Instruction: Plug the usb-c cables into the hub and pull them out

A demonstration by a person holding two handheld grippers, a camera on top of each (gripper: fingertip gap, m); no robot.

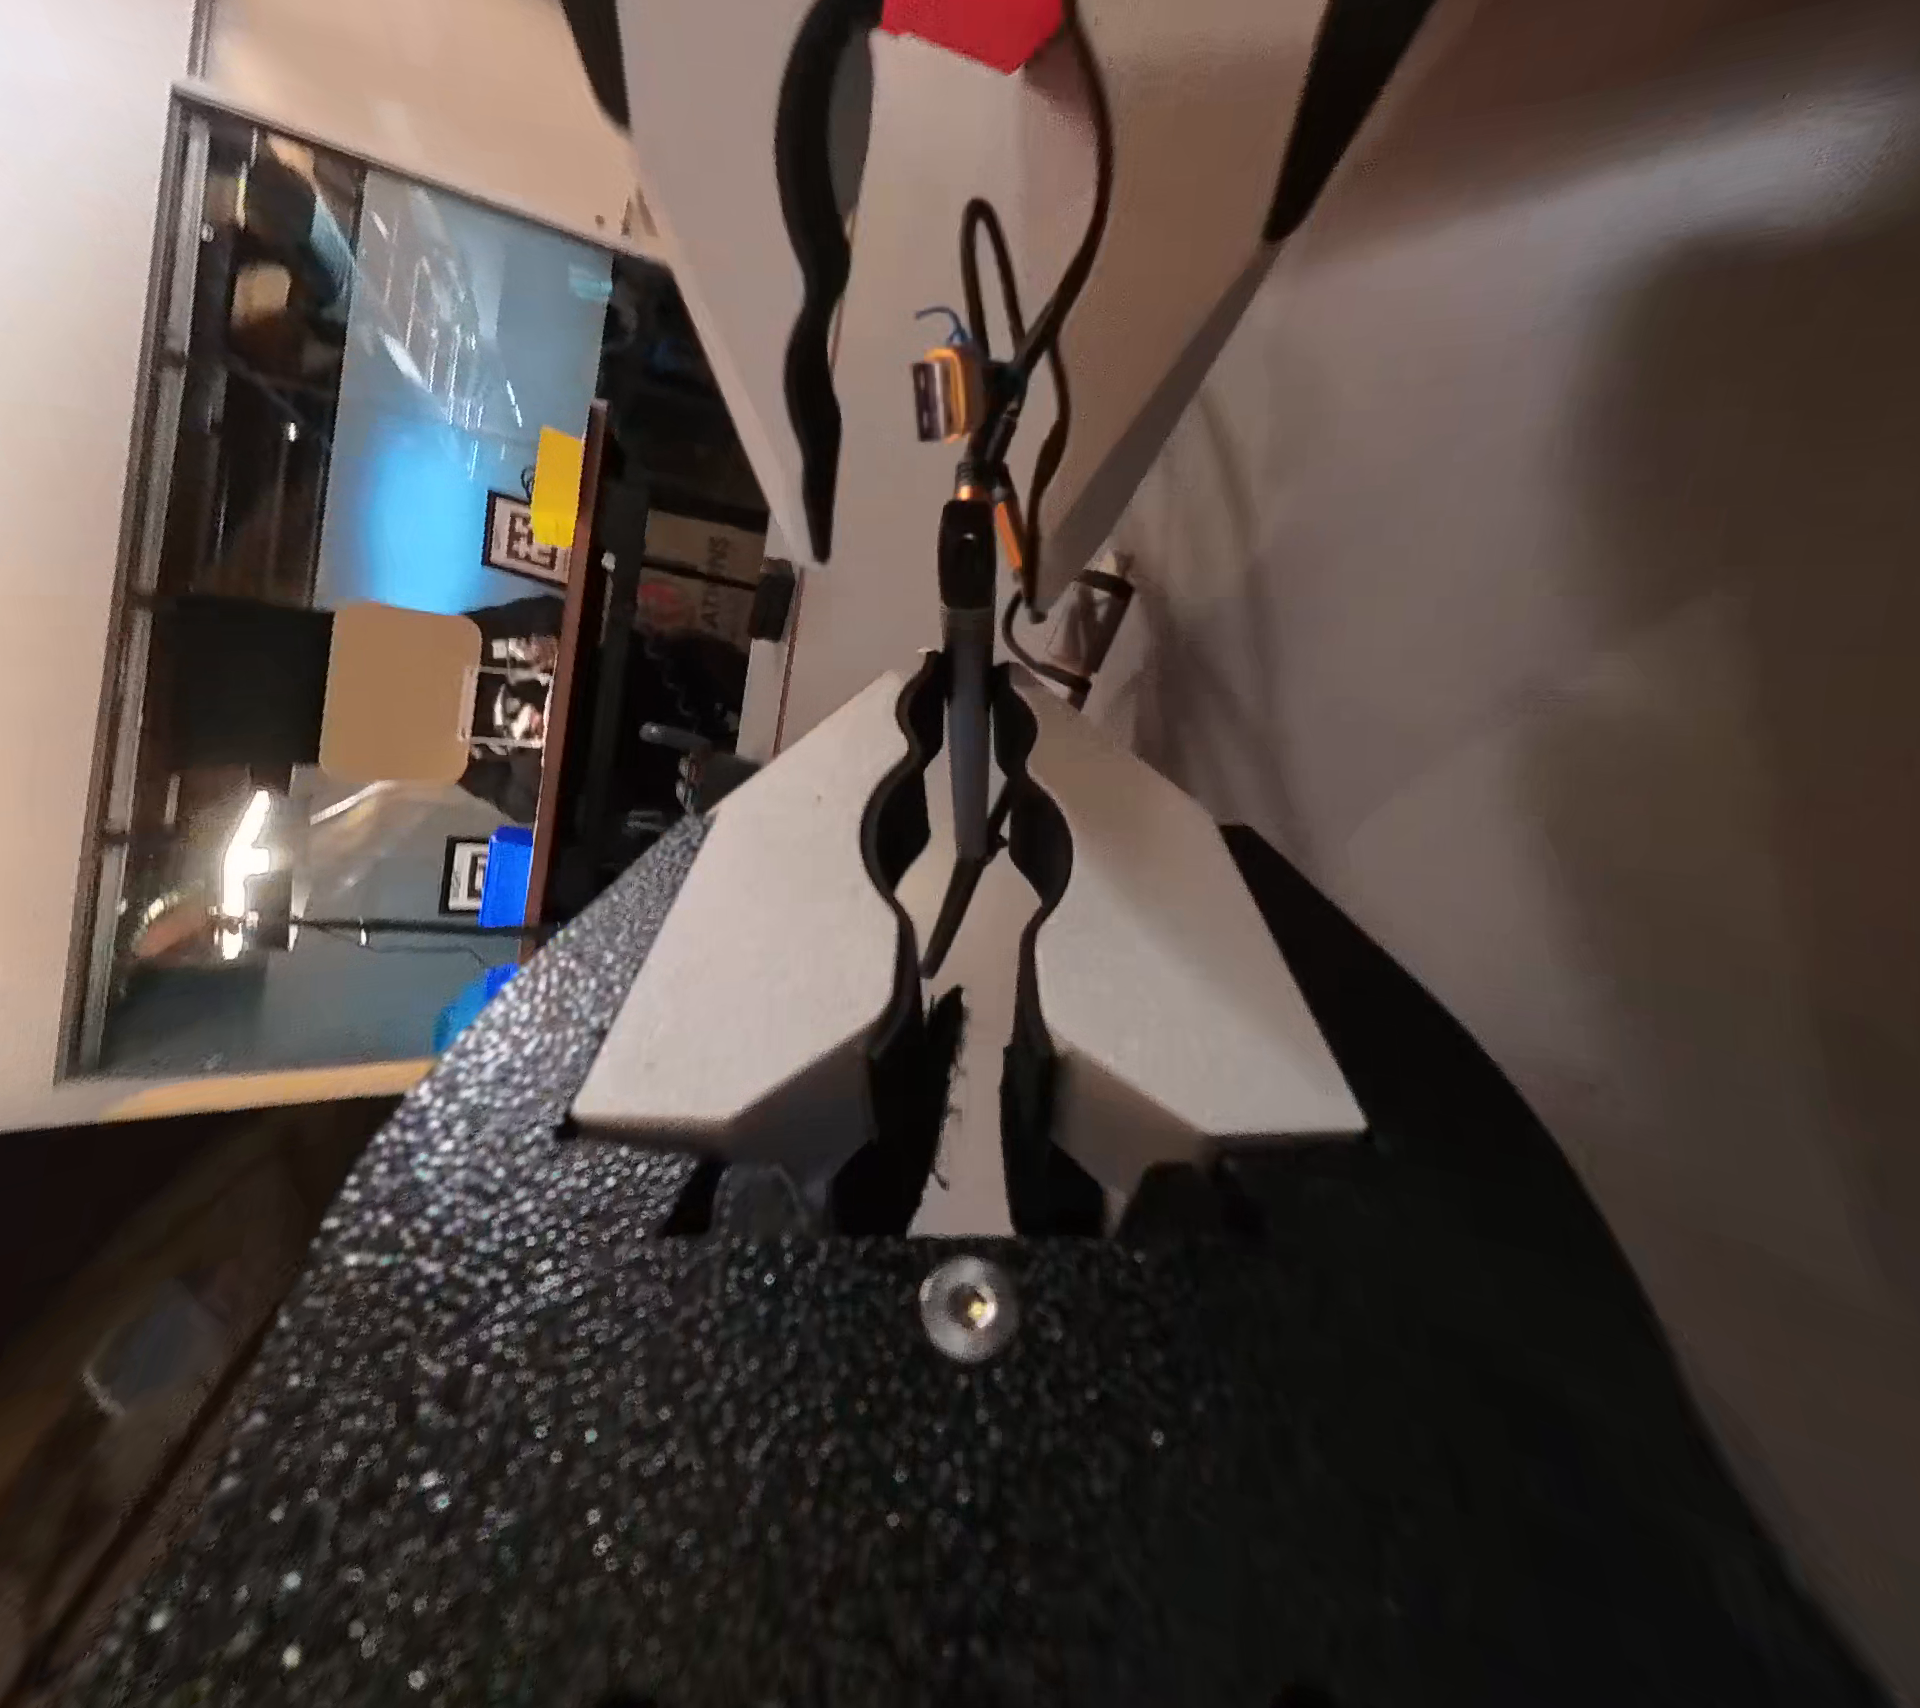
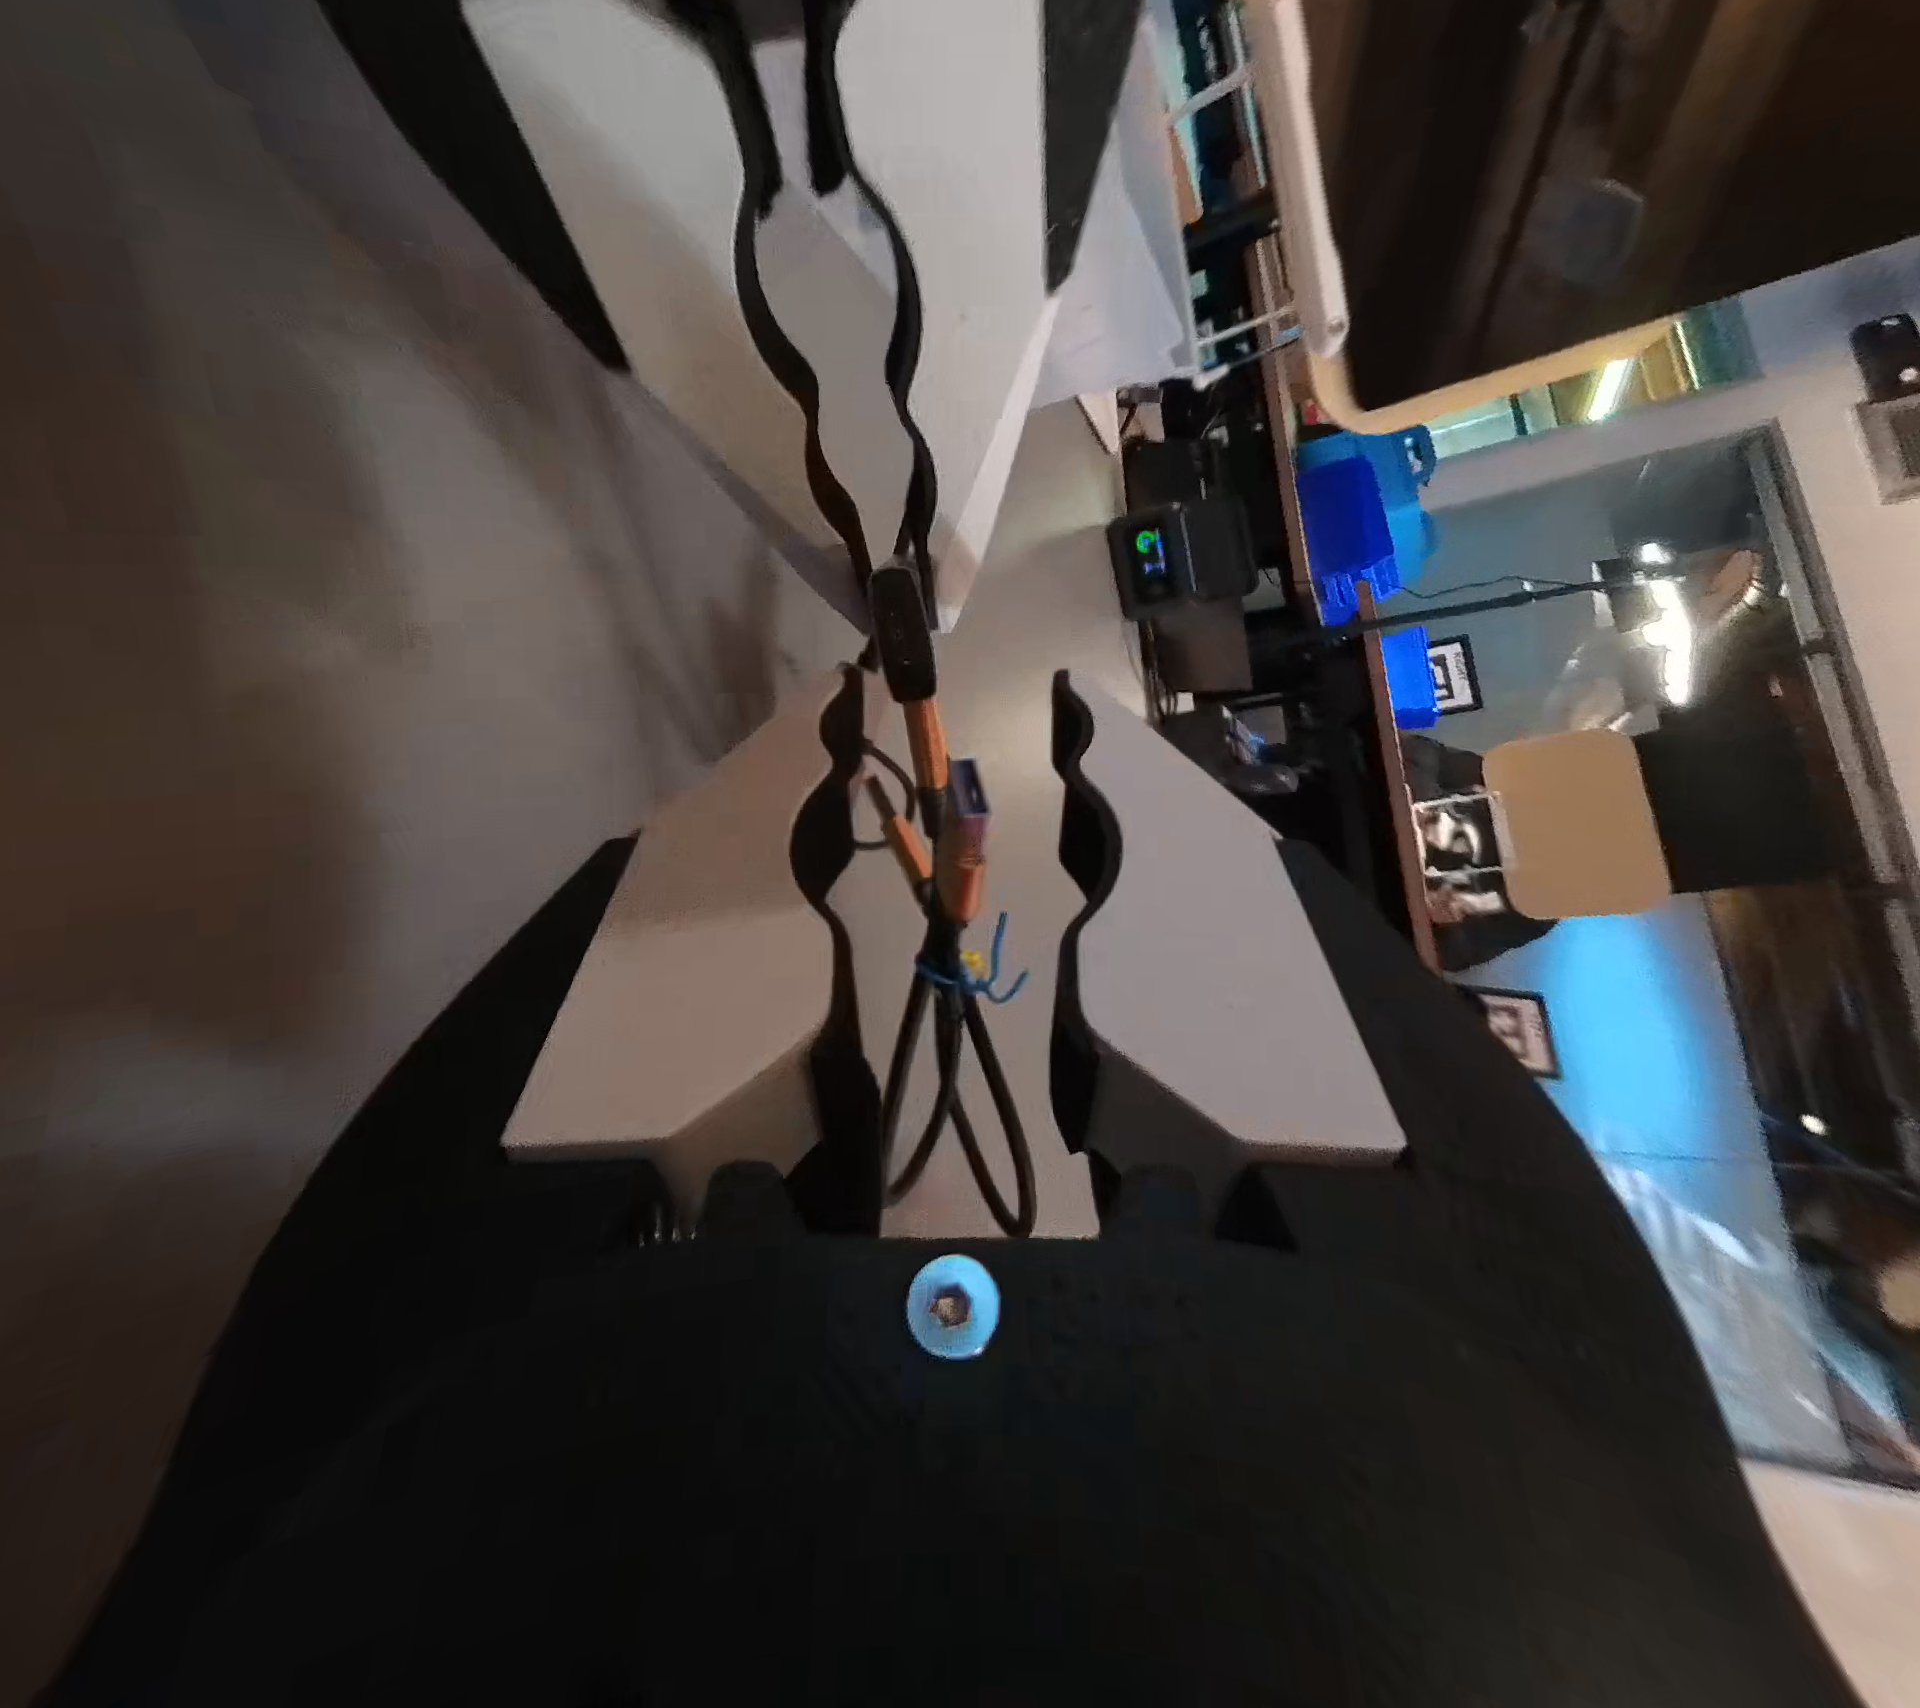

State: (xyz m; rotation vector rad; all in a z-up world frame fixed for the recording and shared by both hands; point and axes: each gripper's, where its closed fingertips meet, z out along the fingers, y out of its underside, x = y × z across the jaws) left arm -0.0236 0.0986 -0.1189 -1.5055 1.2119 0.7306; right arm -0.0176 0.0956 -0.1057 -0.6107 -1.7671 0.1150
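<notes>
From here, the hub (image 1: pixel 968 765) shows me only a thin dark edge; my left tool (image 1: pixel 961 692) pinches it and covers its ports. The plug's (image 2: pixel 902 642) join with the hub is hidden behind that tool. The table (image 1: pixel 1558 515) smears into blur, and the cable loop (image 2: pixel 961 1139) vanishes behind my right tool's body.

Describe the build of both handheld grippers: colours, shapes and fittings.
Both match: the left gripper and right gripper have pale wedge-shaped fingers lined with wavy black pads, on a black speckled body with one central screw.
</notes>
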